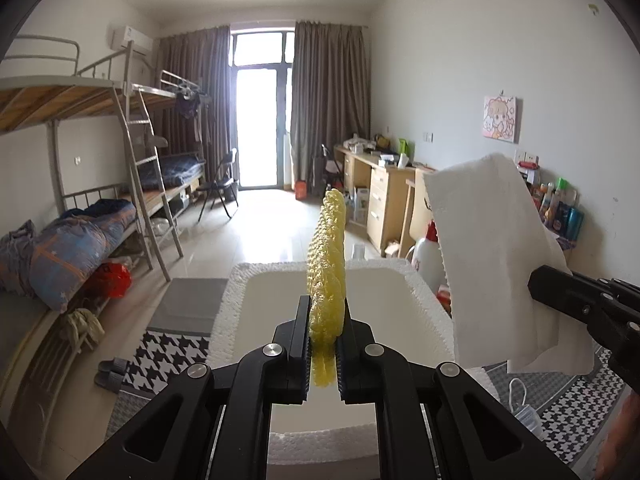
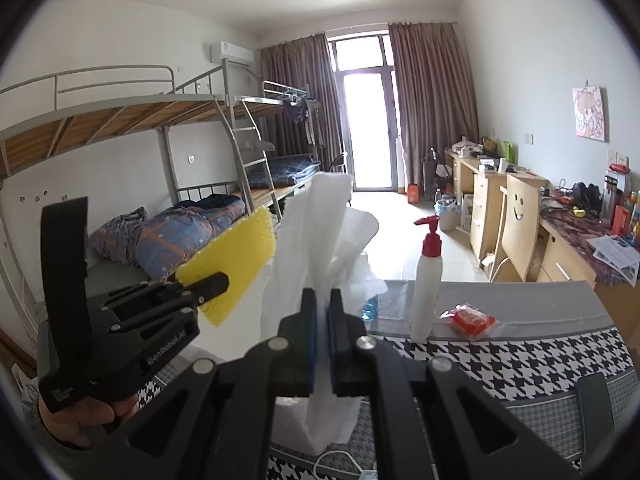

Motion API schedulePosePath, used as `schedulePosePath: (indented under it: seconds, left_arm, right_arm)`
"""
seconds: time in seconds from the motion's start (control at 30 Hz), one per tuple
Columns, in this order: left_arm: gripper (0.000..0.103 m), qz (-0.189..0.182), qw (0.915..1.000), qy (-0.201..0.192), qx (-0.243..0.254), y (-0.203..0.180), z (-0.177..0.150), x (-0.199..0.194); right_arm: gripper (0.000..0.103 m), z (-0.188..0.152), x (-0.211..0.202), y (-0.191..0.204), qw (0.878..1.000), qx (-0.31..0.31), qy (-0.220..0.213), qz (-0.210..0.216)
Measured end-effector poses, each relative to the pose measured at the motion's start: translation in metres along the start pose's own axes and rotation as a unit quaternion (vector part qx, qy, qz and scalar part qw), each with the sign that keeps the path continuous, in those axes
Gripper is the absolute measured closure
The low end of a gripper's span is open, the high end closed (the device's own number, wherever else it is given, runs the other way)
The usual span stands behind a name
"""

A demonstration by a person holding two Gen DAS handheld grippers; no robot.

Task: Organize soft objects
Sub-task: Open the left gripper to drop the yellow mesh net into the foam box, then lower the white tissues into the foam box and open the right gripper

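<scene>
While the left gripper [image 1: 324, 336] pinches a yellow sponge [image 1: 327, 264] above the foam box [image 1: 240, 300] and the right gripper [image 2: 323, 320] clamps a white cloth [image 2: 320, 224] beside it, carrying is the step; next likely: lower, release into box.

Your wrist cameras sit close behind their jaws, angled slightly downward; both views share the bunk beds [image 1: 80, 152] [image 2: 140, 152] and window [image 1: 260, 108] [image 2: 366, 120] beyond.

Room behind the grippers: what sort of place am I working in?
Most likely a shared dormitory room: metal bunk beds along one wall, a row of wooden desks opposite, and a curtained balcony door at the far end.
</scene>
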State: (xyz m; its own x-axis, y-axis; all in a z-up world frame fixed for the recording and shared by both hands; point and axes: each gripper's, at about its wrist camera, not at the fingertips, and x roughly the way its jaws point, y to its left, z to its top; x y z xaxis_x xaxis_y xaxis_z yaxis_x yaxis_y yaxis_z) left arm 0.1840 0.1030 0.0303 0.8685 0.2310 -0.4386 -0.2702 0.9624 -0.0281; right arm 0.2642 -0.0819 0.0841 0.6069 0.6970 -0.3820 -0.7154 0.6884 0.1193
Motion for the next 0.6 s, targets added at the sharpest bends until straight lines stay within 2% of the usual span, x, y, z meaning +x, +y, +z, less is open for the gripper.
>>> schedulePosePath:
  seconds: [0.17, 0.23, 0.27, 0.3, 0.37, 0.5, 0.6]
  left_arm:
    - [0.092, -0.003, 0.9998, 0.018, -0.005, 0.002, -0.002, 0.007]
    - [0.089, -0.002, 0.9998, 0.021, -0.006, 0.003, -0.003, 0.008]
    - [0.073, -0.002, 0.9997, 0.023, -0.005, 0.003, -0.003, 0.008]
    - [0.048, 0.0, 0.9997, 0.024, -0.006, 0.003, -0.002, 0.008]
    - [0.023, 0.001, 0.9998, 0.014, -0.013, 0.005, -0.003, 0.004]
    - [0.008, 0.015, 0.9997, 0.003, -0.018, 0.008, -0.002, 0.0]
    - [0.003, 0.024, 0.9996, -0.006, -0.017, 0.01, -0.002, -0.004]
  right_arm:
    - [0.095, 0.0, 0.005, 0.001, 1.0, -0.001, 0.005, 0.0]
    - [0.095, 0.0, 0.005, 0.001, 1.0, -0.003, 0.007, -0.002]
    - [0.095, 0.0, 0.006, 0.001, 1.0, -0.002, 0.007, -0.003]
    - [0.095, 0.0, 0.006, 0.001, 1.0, -0.002, 0.007, -0.004]
    - [0.095, 0.001, 0.006, 0.001, 1.0, -0.001, 0.007, -0.006]
    - [0.095, 0.001, 0.007, 0.002, 1.0, -0.003, 0.008, -0.011]
    - [0.095, 0.002, 0.008, 0.004, 1.0, -0.004, 0.009, -0.012]
